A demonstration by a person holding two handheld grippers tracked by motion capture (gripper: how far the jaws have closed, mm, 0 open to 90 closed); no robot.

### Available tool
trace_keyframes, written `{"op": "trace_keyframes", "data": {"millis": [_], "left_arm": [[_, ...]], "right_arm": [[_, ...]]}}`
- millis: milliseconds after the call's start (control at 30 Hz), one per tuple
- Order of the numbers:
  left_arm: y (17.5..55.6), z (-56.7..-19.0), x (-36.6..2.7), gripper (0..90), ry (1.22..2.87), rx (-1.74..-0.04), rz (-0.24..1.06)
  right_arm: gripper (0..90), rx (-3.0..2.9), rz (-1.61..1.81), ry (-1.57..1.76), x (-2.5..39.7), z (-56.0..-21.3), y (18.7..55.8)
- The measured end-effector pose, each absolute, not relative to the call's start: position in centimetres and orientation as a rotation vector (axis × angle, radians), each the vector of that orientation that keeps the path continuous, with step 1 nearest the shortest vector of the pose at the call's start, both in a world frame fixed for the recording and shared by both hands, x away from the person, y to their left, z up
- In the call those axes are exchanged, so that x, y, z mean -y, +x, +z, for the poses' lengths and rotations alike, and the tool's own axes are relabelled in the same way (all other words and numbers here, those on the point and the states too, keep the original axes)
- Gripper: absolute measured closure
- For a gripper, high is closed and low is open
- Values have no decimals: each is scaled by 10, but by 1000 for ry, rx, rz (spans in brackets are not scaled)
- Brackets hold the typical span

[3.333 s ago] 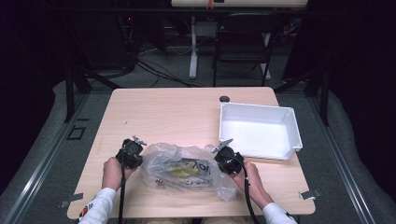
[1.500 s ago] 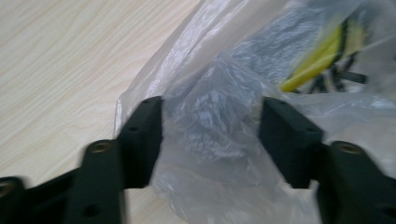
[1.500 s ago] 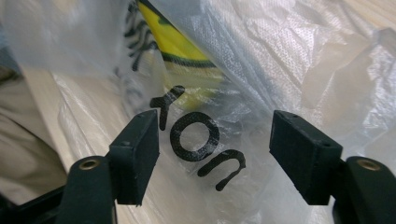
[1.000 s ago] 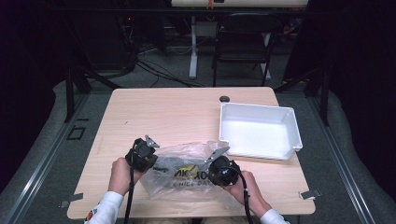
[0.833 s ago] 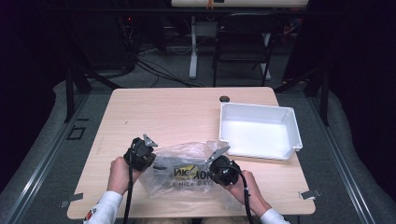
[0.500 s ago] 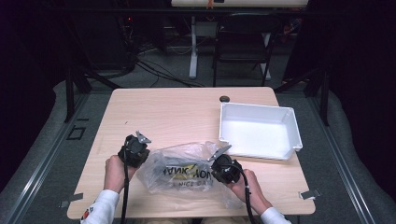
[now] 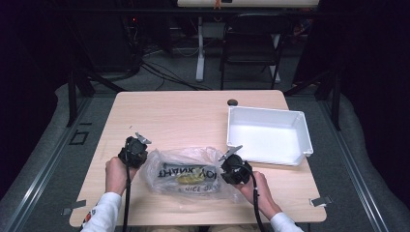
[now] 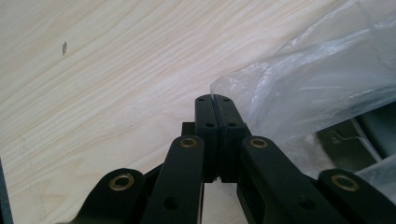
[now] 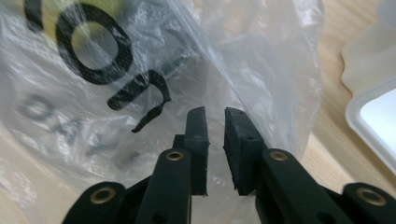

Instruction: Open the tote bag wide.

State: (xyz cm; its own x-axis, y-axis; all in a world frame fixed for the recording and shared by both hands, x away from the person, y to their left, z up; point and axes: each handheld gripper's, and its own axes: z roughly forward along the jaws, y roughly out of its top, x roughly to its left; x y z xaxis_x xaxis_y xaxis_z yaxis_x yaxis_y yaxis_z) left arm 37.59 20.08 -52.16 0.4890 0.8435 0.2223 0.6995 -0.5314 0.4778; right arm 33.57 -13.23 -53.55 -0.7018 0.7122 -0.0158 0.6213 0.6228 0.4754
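The wooden table (image 7: 193, 116) carries everything here. On its far right stands the white tray (image 7: 299, 126), with nothing visible inside it. Near the front edge, between the person's two hands, lies the clear plastic bag (image 7: 191, 171), printed in black letters and showing something yellowish within.

Compared with a second ago, the bag sits lower and flatter on the table, stretched sideways, and the two grippers have drawn a little farther apart. About three seconds back it was a crumpled heap with no lettering readable; now the print faces up and can be made out.

The left gripper (image 7: 133, 152) is at the bag's left end. In the left gripper view its jaws are pressed together, and a thin corner of the film (image 8: 219, 91) runs right up to their tips, so it seems to be pinching the bag's edge.

The right gripper (image 7: 234, 169) is at the bag's right end, just near the tray's near left corner. In the right gripper view its jaws stand slightly spread, with the film (image 9: 261, 93) draped against one jaw and not clamped.

My judgement: the bag is being pulled taut to find its mouth, and the right side needs a fresh pinch.
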Motion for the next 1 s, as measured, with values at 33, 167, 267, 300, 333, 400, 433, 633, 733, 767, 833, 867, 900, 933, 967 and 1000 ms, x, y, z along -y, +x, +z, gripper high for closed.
{"op": "trace_keyframes", "data": {"millis": [33, 167, 267, 300, 333, 400, 433, 633, 733, 767, 833, 867, 900, 933, 967, 1000], "left_arm": [[379, -525, -202, 897, 2433, -1304, 605], [385, -539, -200, 896, 2501, -1320, 568], [385, -541, -200, 893, 2508, -1317, 527], [385, -540, -201, 891, 2491, -1319, 511], [385, -539, -202, 889, 2491, -1321, 498], [385, -538, -205, 876, 2459, -1328, 464], [385, -537, -206, 871, 2451, -1333, 446], [383, -533, -211, 855, 2394, -1341, 371], [382, -533, -210, 856, 2394, -1339, 344], [382, -533, -210, 857, 2395, -1336, 339], [382, -533, -210, 858, 2393, -1334, 330], [382, -533, -209, 859, 2392, -1332, 330], [382, -533, -209, 861, 2391, -1331, 326], [381, -532, -209, 863, 2389, -1331, 320], [381, -533, -208, 865, 2390, -1326, 322], [381, -532, -208, 867, 2389, -1325, 321]], "right_arm": [[770, -2643, 672, 1120, 132, -537, 336], [652, -2677, 645, 1105, 132, -536, 337], [538, -2676, 719, 1087, 134, -527, 334], [494, -2671, 758, 1079, 134, -523, 332], [463, -2658, 797, 1062, 135, -518, 330], [413, -2654, 884, 1021, 136, -509, 325], [394, -2647, 908, 1007, 135, -505, 322], [355, -2623, 975, 891, 113, -498, 315], [380, -2639, 962, 856, 103, -502, 318], [417, -2649, 943, 845, 101, -504, 319], [523, -2650, 931, 837, 98, -507, 319], [591, -2657, 932, 829, 98, -507, 319], [638, -2661, 923, 817, 98, -507, 319], [699, -2662, 921, 816, 98, -507, 318], [745, -2670, 919, 806, 98, -507, 318], [803, -2675, 910, 799, 97, -508, 317]]}}
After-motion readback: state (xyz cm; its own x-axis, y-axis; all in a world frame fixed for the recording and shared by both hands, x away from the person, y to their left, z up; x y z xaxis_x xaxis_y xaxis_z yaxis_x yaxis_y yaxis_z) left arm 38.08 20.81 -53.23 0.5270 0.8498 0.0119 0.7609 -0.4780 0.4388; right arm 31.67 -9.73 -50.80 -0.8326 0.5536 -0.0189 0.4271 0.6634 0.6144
